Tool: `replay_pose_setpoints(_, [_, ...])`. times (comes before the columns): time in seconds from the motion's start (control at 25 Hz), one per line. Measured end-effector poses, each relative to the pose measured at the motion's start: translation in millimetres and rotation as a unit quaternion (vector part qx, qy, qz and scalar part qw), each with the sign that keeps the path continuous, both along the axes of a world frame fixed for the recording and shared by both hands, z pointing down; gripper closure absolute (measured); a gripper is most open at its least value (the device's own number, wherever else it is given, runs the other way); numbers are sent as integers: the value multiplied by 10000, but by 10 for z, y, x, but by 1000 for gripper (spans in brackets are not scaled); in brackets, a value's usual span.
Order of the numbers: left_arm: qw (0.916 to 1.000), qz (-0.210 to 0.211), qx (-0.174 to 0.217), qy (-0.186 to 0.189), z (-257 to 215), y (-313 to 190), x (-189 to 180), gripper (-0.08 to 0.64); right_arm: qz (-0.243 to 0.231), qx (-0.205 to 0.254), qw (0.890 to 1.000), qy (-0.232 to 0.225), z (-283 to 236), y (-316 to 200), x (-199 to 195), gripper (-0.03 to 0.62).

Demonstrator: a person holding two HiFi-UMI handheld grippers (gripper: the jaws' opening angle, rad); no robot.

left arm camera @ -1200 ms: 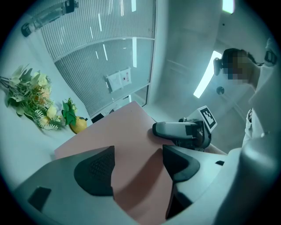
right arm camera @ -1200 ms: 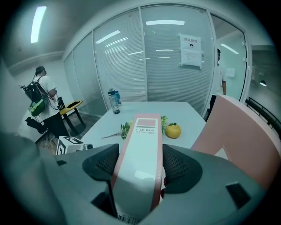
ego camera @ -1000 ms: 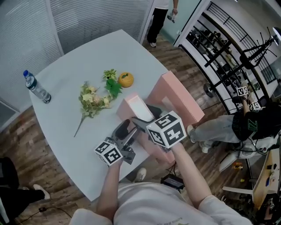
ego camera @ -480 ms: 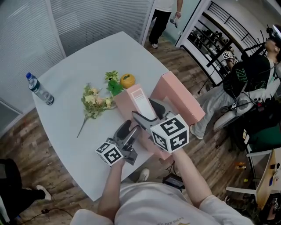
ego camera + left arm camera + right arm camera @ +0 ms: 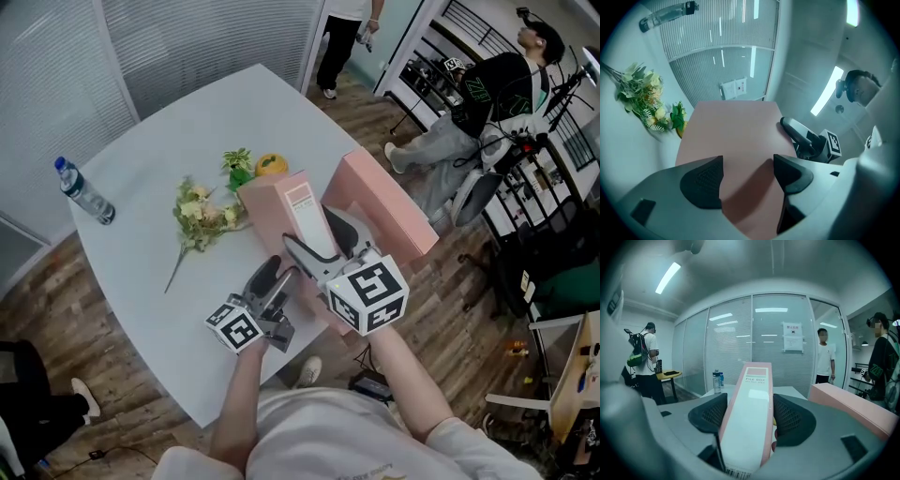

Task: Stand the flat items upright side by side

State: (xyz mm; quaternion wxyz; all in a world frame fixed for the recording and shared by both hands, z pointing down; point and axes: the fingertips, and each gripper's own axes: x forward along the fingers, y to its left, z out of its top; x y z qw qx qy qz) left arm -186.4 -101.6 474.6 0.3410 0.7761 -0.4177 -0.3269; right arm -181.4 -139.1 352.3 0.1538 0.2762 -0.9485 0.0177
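A pink file box [image 5: 281, 211] with a white spine label is tilted up on its edge on the white table [image 5: 159, 122]. My right gripper [image 5: 323, 240] is shut on its spine [image 5: 749, 404], one pad on each side. My left gripper [image 5: 272, 274] is low at the box's left side. Its jaws are open and face the broad pink side [image 5: 736, 136], with nothing between them. A second pink file box [image 5: 382, 200] stands close on the right, at the table's edge, also seen in the right gripper view [image 5: 853, 404].
A bunch of artificial flowers [image 5: 200, 217] and an orange fruit [image 5: 271, 165] lie just beyond the boxes. A water bottle [image 5: 82, 192] lies at the far left of the table. A person [image 5: 487, 94] sits off the table's right side; another person [image 5: 345, 37] stands beyond it.
The right gripper has risen and tipped the pink file box further upright, so more of its broad side shows. The left gripper has stayed where it was.
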Motion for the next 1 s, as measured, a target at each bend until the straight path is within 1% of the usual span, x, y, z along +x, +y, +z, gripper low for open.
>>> replay_pose_setpoints(0.24, [10000, 38, -74, -54, 52, 39, 56, 232, 42, 120, 9997, -228, -12, 40, 78, 275])
replay_pose_setpoints(0.4, [9999, 25, -108, -15, 49, 42, 37, 232, 70, 206, 9973, -706, -61, 85, 145, 276])
replay_pose_setpoints(0.48, [9999, 35, -109, -30, 44, 45, 52, 232, 130, 348, 9957, -851, -78, 120, 201, 276])
replay_pose_setpoints(0.64, [9999, 49, -149, -14, 67, 39, 58, 232, 59, 761, 9917, -1032, -97, 194, 242, 276])
replay_pose_setpoints(1.0, [9998, 109, -120, -94, 101, 62, 91, 232, 76, 954, 9881, -1204, -77, 261, 325, 276])
